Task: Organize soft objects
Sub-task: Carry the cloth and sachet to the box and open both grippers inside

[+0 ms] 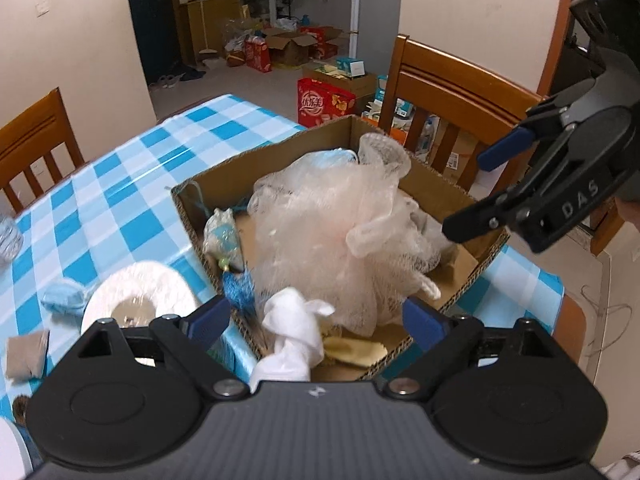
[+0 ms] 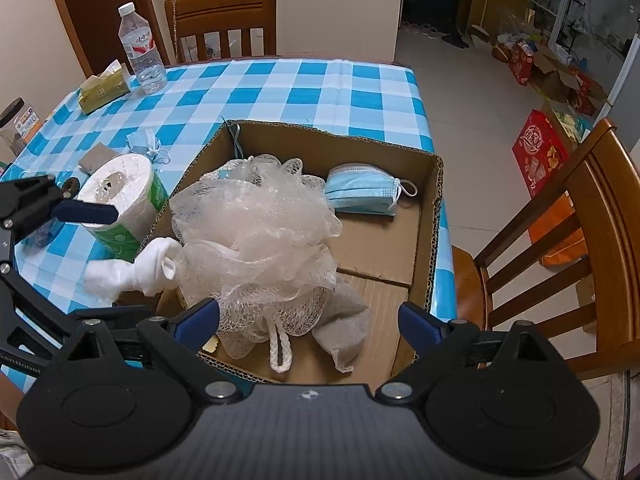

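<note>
An open cardboard box (image 1: 208, 184) (image 2: 434, 216) stands on the blue checked table. In it lie a pale mesh bath pouf (image 1: 332, 232) (image 2: 256, 236), a blue face mask (image 2: 362, 192), a grey cloth (image 2: 344, 328) and a yellow piece (image 1: 354, 352). A white cloth (image 1: 294, 332) (image 2: 132, 270) hangs over the box's near-left wall. My left gripper (image 1: 316, 322) is open just above that cloth. My right gripper (image 2: 308, 320) is open and empty over the box's near edge; it also shows in the left wrist view (image 1: 472, 192).
A toilet paper roll (image 1: 140, 296) (image 2: 120, 200) stands left of the box, with a blue pouch (image 1: 62, 298) and a brown cloth (image 1: 26, 354) beside it. A water bottle (image 2: 140, 54), tissue pack (image 2: 102, 90) and jar (image 2: 16, 124) are farther off. Wooden chairs (image 2: 568, 256) surround the table.
</note>
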The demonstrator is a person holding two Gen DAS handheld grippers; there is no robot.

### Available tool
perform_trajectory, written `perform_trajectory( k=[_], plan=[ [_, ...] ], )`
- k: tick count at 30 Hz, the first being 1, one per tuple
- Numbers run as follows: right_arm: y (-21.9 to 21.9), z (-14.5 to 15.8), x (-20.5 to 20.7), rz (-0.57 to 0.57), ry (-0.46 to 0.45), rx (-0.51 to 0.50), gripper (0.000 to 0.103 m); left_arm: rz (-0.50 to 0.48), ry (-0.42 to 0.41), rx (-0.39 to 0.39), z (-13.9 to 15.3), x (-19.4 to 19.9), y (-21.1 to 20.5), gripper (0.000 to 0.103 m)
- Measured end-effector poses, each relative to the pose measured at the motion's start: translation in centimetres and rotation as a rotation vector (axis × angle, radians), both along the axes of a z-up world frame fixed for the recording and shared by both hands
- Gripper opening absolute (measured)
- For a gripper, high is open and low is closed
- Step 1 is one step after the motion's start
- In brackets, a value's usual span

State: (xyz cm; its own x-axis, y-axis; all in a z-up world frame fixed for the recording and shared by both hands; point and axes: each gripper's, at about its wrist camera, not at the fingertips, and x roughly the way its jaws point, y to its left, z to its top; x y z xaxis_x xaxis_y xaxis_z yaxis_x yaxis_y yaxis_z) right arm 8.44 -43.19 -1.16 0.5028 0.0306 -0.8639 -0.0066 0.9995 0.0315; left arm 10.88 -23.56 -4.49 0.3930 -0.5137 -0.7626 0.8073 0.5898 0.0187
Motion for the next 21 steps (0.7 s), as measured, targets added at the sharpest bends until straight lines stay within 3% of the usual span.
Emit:
perform_trajectory(
  k=[21],
  plan=[
    [6.0, 1.3, 0.8, 0.050, -0.028, 0.001, 0.100, 0.093, 0.024, 0.018, 0.8, -1.4, 5.7, 0.094]
  ],
)
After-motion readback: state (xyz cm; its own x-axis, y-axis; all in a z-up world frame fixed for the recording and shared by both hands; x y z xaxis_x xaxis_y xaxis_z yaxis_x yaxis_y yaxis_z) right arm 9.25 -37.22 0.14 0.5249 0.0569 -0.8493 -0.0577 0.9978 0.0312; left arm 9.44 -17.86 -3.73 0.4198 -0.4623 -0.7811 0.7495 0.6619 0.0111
